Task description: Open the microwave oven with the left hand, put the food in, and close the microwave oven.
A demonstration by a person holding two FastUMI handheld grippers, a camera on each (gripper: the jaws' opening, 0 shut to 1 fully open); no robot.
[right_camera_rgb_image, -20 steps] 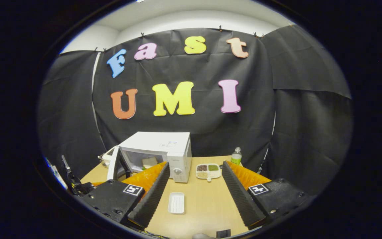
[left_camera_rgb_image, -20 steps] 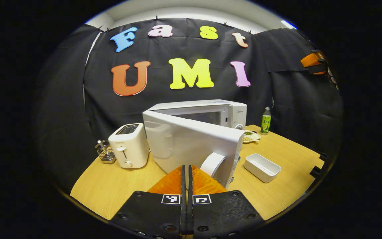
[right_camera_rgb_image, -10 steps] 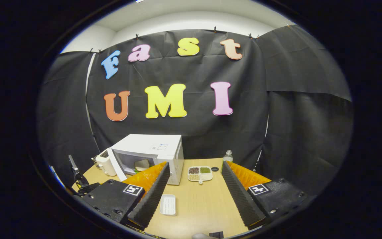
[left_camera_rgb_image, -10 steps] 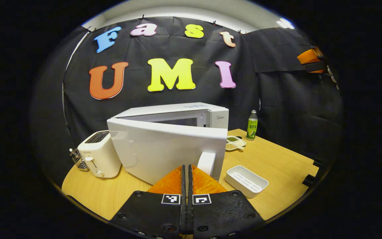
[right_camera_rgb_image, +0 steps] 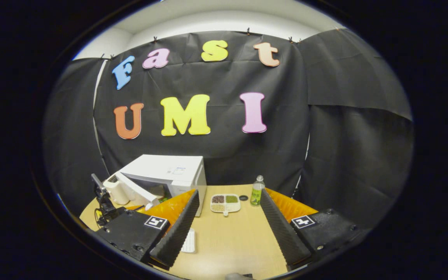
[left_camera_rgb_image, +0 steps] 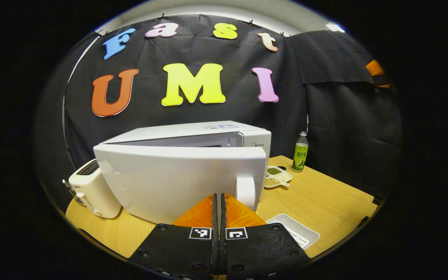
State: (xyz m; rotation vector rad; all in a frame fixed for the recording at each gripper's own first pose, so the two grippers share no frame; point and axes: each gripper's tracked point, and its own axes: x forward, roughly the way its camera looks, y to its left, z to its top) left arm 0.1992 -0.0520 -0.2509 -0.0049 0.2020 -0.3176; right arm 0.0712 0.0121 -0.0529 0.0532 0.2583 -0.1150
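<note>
White microwave door ajar; left claw together, right claw apart.

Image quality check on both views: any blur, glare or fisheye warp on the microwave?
Left gripper view: microwave door sharp, evenly lit, soft sheen but no hard glare; its top edge bows from fisheye warp; the left tongs sit close and in focus. Right gripper view: microwave small and less detailed, table evenly lit with faint shadows; right tongs crisp.
</note>
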